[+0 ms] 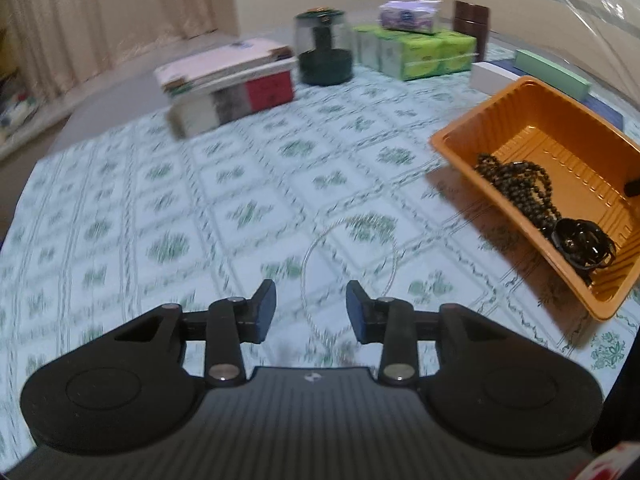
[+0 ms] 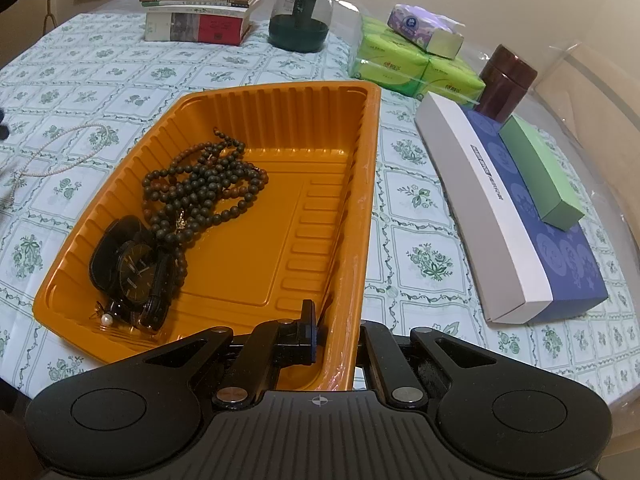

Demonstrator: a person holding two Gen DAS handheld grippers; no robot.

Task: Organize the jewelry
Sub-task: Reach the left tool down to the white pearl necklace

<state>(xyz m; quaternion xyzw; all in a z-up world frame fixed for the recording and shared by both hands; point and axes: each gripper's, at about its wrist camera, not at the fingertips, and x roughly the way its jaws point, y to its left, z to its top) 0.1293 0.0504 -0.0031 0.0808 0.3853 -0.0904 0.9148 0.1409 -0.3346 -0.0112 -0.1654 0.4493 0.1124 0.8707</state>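
Observation:
An orange plastic tray (image 2: 320, 128) sits on the patterned tablecloth and holds a dark bead necklace (image 2: 208, 184), a black watch (image 2: 132, 268) and a small pearl earring (image 2: 106, 319). My right gripper (image 2: 338, 340) is shut on the tray's near right wall. A thin pearl necklace (image 1: 316, 256) lies on the cloth left of the tray; it also shows in the right wrist view (image 2: 68, 152). My left gripper (image 1: 311, 312) is open and empty, just above the necklace's near loop. The tray (image 1: 472, 132) shows at right in the left wrist view.
At the back stand a stack of books (image 2: 200, 12), a dark green jar (image 2: 300, 16), green tissue packs (image 2: 404, 68) with a purple pack on top, and a brown canister (image 2: 506, 80). A blue-white box (image 2: 520, 232) with a green box (image 2: 540, 172) lies right of the tray.

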